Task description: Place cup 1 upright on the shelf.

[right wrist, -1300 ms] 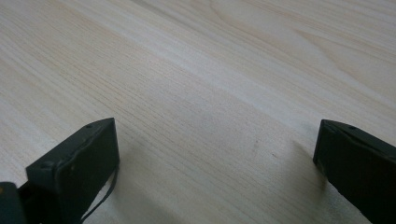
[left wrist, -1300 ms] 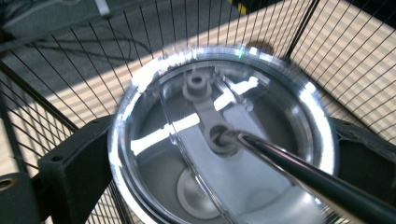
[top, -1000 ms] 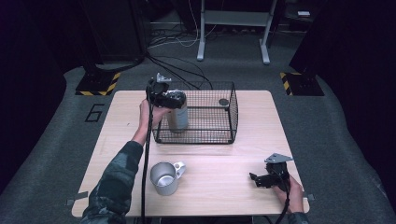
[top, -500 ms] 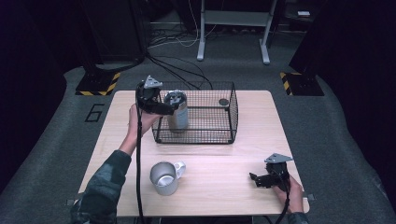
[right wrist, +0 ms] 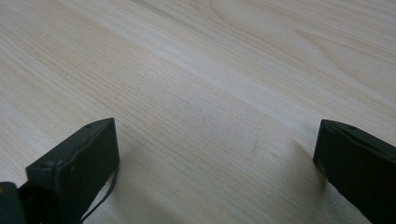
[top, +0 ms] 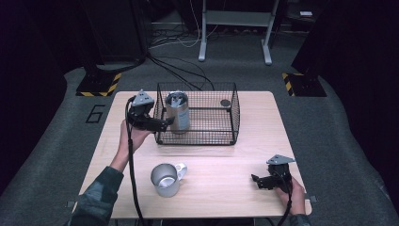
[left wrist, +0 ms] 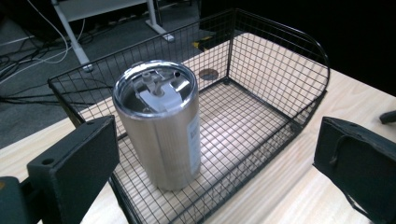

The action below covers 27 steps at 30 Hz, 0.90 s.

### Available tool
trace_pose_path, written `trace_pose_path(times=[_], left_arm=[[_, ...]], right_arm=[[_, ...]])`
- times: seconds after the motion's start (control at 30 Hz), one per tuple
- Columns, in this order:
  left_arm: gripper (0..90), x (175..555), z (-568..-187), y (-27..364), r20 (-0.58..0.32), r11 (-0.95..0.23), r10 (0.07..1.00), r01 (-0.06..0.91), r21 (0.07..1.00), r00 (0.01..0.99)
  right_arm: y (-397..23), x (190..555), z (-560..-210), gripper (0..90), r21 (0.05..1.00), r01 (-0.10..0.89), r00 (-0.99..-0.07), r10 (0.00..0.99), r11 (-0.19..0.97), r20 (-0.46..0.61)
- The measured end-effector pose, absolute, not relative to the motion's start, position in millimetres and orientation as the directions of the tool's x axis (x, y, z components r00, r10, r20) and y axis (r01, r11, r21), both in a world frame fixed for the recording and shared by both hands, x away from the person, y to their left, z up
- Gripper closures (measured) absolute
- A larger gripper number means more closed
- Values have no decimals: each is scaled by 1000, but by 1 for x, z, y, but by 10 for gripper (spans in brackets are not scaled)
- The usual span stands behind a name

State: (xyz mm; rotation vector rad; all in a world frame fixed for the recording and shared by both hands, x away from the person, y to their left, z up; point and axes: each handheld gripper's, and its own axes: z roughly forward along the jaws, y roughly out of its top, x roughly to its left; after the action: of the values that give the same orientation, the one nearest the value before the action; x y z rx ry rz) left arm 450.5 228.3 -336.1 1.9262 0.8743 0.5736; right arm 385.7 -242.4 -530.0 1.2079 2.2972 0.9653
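A steel tumbler (top: 178,112) with a clear lid stands upright in the left end of a black wire basket (top: 207,136). My left gripper (top: 165,123) is open just outside the basket's left wall, level with the tumbler and apart from it. In the left gripper view the tumbler (left wrist: 161,126) stands inside the basket (left wrist: 280,60), beyond my wide-apart jaws. My right gripper (top: 256,181) is open and low over the table's front right, with bare wood between its jaws in the right gripper view.
A metal mug (top: 164,179) with a handle stands at the table's front centre. A small dark disc (top: 225,102) lies in the basket's far right corner. The wooden table (top: 263,122) is ringed by dark floor, with cables behind.
My left gripper has drawn back to the left and down, from over the tumbler to outside the basket wall. The tumbler stays standing in the basket. The right gripper has not moved.
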Motion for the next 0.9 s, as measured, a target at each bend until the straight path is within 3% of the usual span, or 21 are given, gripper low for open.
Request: trace_pose_path(times=[0.2,0.37,0.9], left_arm=[[0,430,-347,233,25,-335,750,347,876,661],[0,410,-361,235,81,-383,758,341,859,647],[0,375,-390,256,46,-336,778,353,873,626]], right_arm=[[-242,386,-530,0,715,575,-564,826,398,-6],[-242,386,-530,0,717,573,-564,826,396,-5],[-242,385,-530,0,715,577,-560,829,394,-5]])
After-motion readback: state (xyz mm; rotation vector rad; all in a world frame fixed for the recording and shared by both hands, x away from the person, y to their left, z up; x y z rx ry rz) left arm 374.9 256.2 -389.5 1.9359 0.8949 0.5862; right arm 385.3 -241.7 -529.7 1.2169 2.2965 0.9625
